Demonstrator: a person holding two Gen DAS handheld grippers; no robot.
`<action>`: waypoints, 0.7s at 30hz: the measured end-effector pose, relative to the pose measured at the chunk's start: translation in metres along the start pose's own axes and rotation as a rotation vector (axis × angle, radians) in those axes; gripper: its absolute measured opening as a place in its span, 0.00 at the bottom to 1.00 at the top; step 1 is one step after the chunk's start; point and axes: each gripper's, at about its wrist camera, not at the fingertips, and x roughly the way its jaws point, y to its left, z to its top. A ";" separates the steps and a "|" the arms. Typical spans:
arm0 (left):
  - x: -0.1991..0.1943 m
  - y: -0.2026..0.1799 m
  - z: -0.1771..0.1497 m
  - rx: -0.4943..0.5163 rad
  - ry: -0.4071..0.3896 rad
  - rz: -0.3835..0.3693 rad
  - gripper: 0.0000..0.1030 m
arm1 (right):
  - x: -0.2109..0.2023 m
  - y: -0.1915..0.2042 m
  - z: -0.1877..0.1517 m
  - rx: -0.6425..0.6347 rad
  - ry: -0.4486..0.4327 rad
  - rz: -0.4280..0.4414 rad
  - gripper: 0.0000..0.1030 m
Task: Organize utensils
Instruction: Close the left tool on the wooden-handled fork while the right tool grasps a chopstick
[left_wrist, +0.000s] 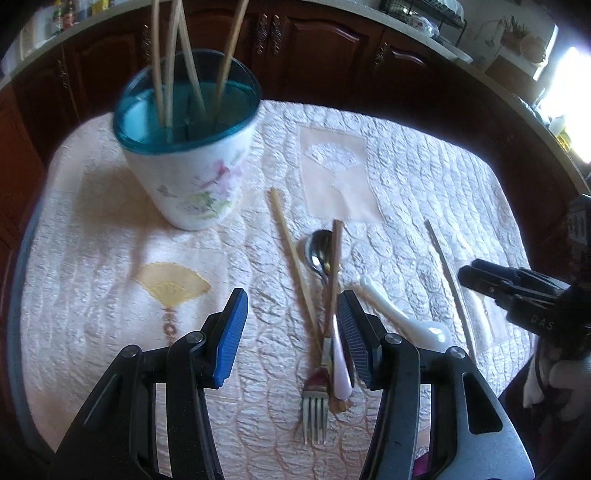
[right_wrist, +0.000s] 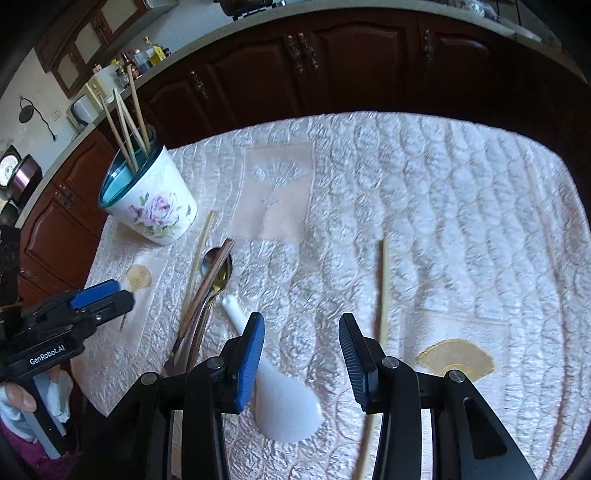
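Note:
A floral holder with a teal rim (left_wrist: 192, 147) (right_wrist: 151, 199) stands at the table's back left with several chopsticks upright in it. Loose on the cloth lie a light chopstick (left_wrist: 291, 251), a dark chopstick (left_wrist: 335, 266) across a metal spoon (left_wrist: 318, 251), a fork (left_wrist: 314, 410), a white ceramic spoon (left_wrist: 402, 317) (right_wrist: 273, 384) and a lone chopstick (left_wrist: 448, 280) (right_wrist: 382, 291). My left gripper (left_wrist: 293, 321) is open and empty, just left of the pile. My right gripper (right_wrist: 302, 347) is open and empty, between the white spoon and the lone chopstick.
A quilted pink-white cloth (right_wrist: 424, 206) covers the table. Dark wooden cabinets (right_wrist: 332, 62) run close behind it, with bottles on the counter (right_wrist: 144, 59). The right gripper shows at the right edge of the left wrist view (left_wrist: 517, 291).

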 end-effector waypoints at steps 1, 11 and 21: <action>0.002 -0.001 0.000 0.002 0.004 -0.008 0.50 | 0.003 0.000 -0.001 0.000 0.005 0.004 0.39; 0.027 -0.016 0.016 0.060 0.035 -0.030 0.49 | 0.009 -0.039 -0.002 0.078 0.015 -0.028 0.39; 0.061 -0.025 0.031 0.079 0.094 -0.030 0.49 | 0.032 -0.076 0.014 0.153 0.041 -0.020 0.34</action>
